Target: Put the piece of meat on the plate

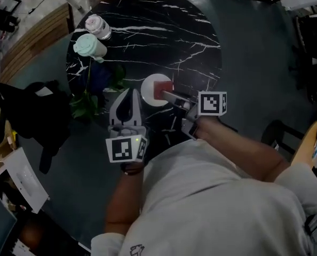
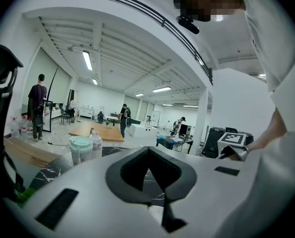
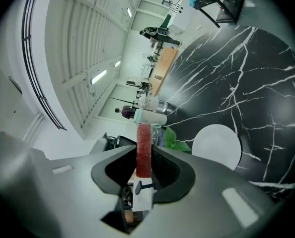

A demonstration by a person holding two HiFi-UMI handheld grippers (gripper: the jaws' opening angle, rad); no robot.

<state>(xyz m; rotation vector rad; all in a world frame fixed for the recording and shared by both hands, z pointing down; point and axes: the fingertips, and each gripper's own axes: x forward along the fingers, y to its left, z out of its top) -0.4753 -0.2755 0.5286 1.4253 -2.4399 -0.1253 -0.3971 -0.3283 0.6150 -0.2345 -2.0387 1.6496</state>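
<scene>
A flat red piece of meat [image 1: 164, 86] hangs edge-on over the near right rim of the round white plate [image 1: 149, 89] on the black marble table [image 1: 164, 31]. My right gripper [image 1: 168, 93] is shut on it. In the right gripper view the meat [image 3: 143, 138] stands upright between the jaws, and the plate [image 3: 217, 145] lies bare just beyond, to the right. My left gripper [image 1: 131, 94] hovers just left of the plate with its jaws shut on nothing. The left gripper view shows its tips [image 2: 148, 153] together over the table.
A mint-lidded cup [image 1: 90, 46] and a white bottle [image 1: 98, 25] stand at the table's far left edge. Green leaves and something blue [image 1: 97, 84] lie left of the left gripper. A black bag [image 1: 30, 113] sits on the floor at left. People stand far off in the hall.
</scene>
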